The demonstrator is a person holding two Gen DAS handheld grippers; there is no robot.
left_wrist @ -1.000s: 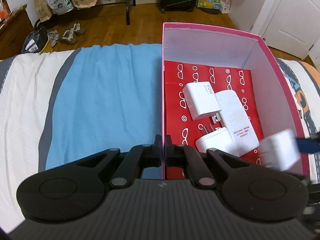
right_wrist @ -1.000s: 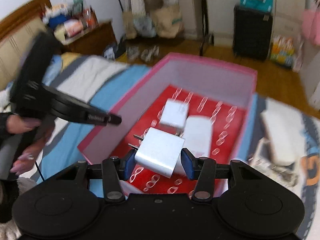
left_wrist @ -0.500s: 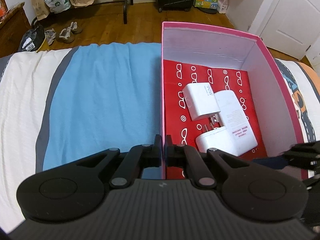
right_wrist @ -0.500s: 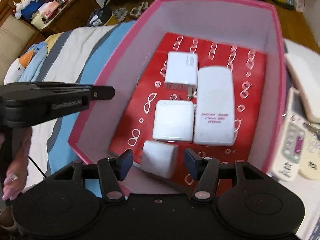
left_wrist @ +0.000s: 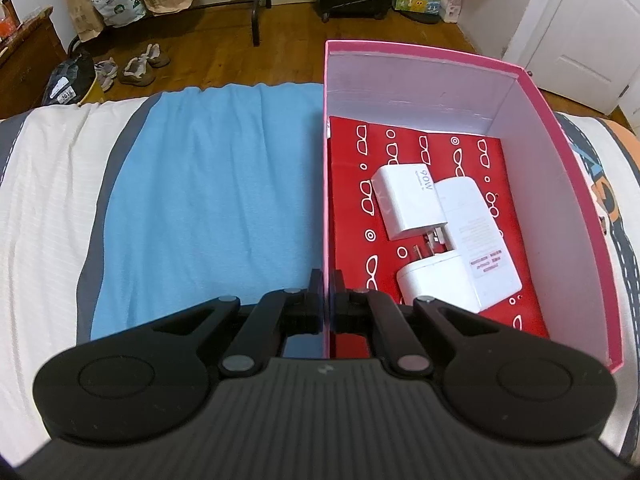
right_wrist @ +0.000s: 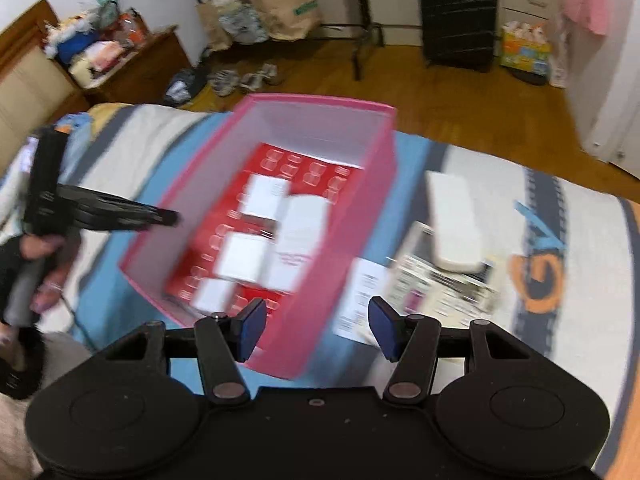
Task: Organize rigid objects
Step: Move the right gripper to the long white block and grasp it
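L wrist view
L gripper [left_wrist: 328, 294]: my jaws clamped tight on the near left wall of the pink box [left_wrist: 560, 216], one finger outside, one inside.
Chargers: 90W charger [left_wrist: 408, 200] ahead and to the right of my tips, on the red floor; long white adapter [left_wrist: 476, 236] just right of it, touching; third white plug [left_wrist: 436, 280] nearest me, prongs toward the 90W one.
Hidden: box's near end cut off by my own gripper body; blue blanket [left_wrist: 208, 208] spreads left of the tips.

R wrist view
R gripper [right_wrist: 318, 328]: jaws apart, approx half wide, nothing betw the blue pads.
Box: ahead and left of my tips; its near corner sits betw the fingers but below them, not touched.
Chargers: four white blocks inside, the small white cube [right_wrist: 212, 294] nearest my left pad.
Outside: remote [right_wrist: 452, 220] and papers [right_wrist: 436, 280] ahead-right on the bed.
Hard to see: whole view motion-blurred, labels unreadable; L gripper and the hand [right_wrist: 44, 268] holding it at far left.
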